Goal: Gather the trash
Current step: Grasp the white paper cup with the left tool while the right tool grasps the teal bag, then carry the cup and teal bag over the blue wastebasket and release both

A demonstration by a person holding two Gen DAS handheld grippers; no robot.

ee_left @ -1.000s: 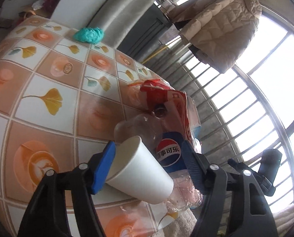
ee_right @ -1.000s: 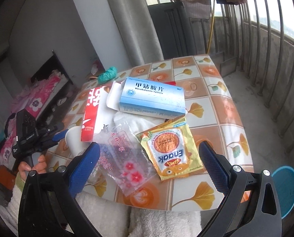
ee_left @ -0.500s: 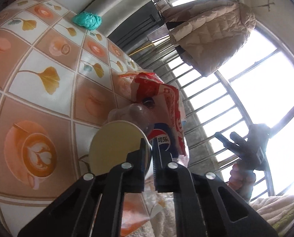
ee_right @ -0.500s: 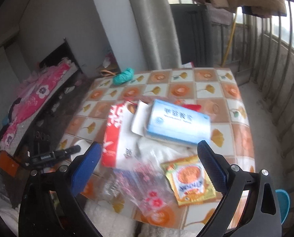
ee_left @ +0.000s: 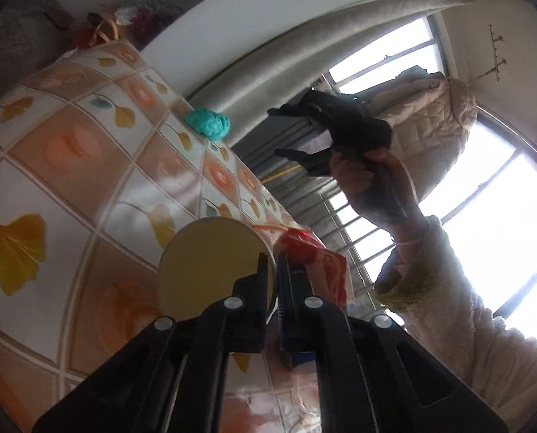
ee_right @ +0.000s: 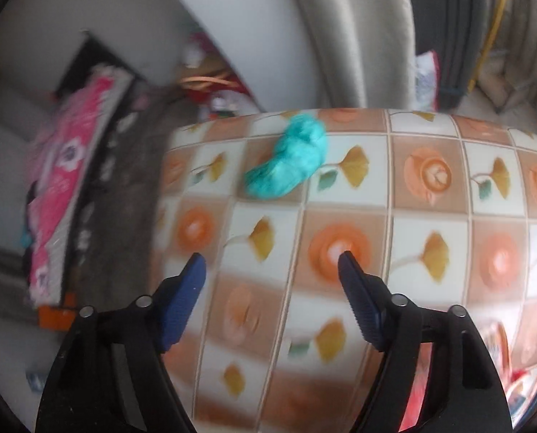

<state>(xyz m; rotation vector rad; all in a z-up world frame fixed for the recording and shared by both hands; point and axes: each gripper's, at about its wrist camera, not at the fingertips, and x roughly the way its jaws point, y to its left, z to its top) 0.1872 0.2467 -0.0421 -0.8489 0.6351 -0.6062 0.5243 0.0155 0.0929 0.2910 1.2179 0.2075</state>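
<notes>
- Jaws of the left gripper [ee_left: 276, 288] clench the paper cup [ee_left: 214, 267] rim above the worktop [ee_left: 69, 166].
- Right gripper [ee_right: 272, 288] jaws are closing on nothing, short of the teal wad [ee_right: 290, 162].
- Step: gathering; next, probably reach that wad.

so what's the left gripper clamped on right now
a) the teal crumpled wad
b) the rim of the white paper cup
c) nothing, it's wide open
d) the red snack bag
b: in the left wrist view the left gripper has its jaws pinched nearly together on the wall of the white paper cup, one finger inside its mouth, while the teal crumpled wad lies far off on the table.
</notes>
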